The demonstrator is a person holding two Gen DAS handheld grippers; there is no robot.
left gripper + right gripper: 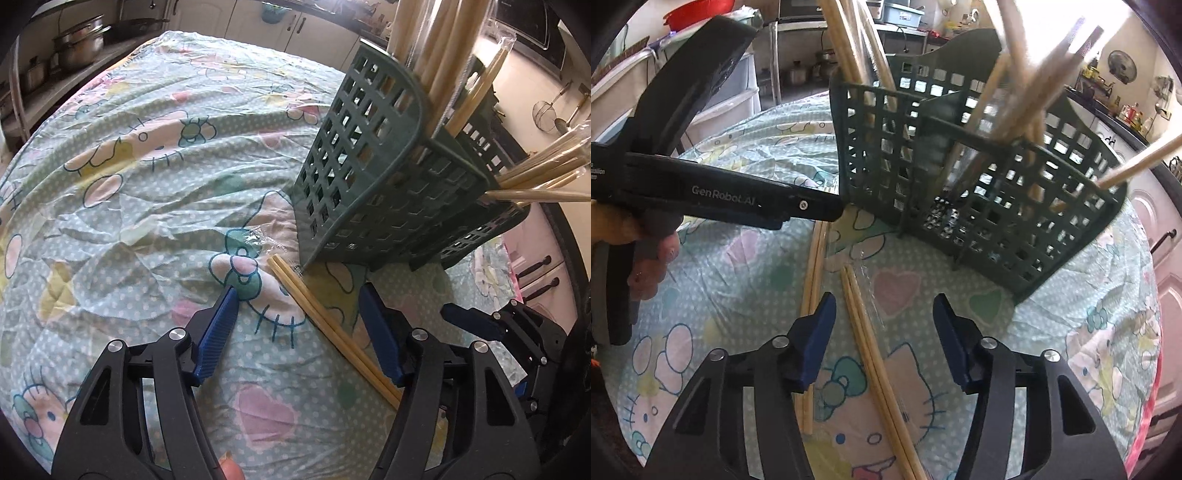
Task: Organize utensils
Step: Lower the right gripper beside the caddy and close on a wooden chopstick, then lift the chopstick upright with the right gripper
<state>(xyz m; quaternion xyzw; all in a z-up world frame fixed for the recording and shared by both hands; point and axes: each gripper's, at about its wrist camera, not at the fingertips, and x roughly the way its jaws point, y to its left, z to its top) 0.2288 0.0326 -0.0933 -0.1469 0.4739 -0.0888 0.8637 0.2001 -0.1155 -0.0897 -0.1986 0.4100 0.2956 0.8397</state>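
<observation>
My left gripper [299,291] stands with its jaws apart, gripping nothing. One pair of chopsticks [332,328] lies flat on the patterned cloth [147,192] between its blue fingers, running from 11 to 5 o'clock. The green lattice caddy [373,192] stands at 1 o'clock, holding bundles of upright chopsticks [443,48]. My right gripper [884,306] is likewise spread and grips nothing; a second pair of chopsticks [875,354] lies between its fingers. The first pair lies just beside its left finger, at 10 o'clock.
</observation>
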